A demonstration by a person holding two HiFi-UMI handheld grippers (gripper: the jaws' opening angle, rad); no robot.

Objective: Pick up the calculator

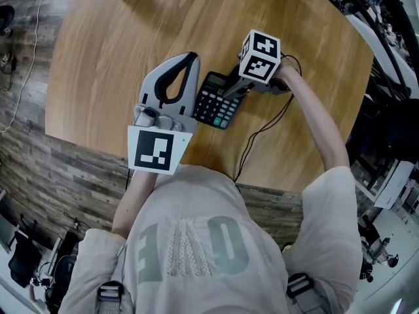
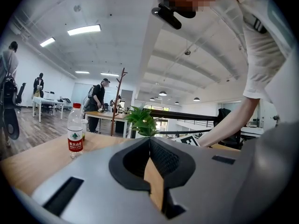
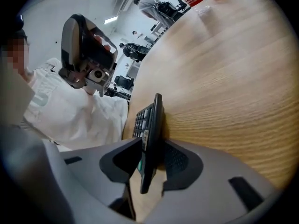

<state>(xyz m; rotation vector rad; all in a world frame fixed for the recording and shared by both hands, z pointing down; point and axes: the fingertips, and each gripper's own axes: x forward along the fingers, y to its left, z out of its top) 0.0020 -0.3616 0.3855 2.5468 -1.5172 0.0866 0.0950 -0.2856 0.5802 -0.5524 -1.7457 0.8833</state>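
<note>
The black calculator (image 1: 215, 102) lies near the middle of the round wooden table (image 1: 118, 51). In the right gripper view the calculator (image 3: 150, 125) stands edge-on between the jaws, keys facing left. My right gripper (image 1: 232, 95) comes at it from the right, and both of its pads press on it (image 3: 152, 148). My left gripper (image 1: 190, 59) hovers just left of the calculator with its tips together and nothing between them. In the left gripper view, my left gripper (image 2: 149, 141) points level across the table toward the far side.
A water bottle (image 2: 74, 132) and a potted plant (image 2: 142, 120) stand at the table's far edge. A black cable (image 1: 262, 133) trails from the right gripper over the near edge. People stand at desks far off in the room.
</note>
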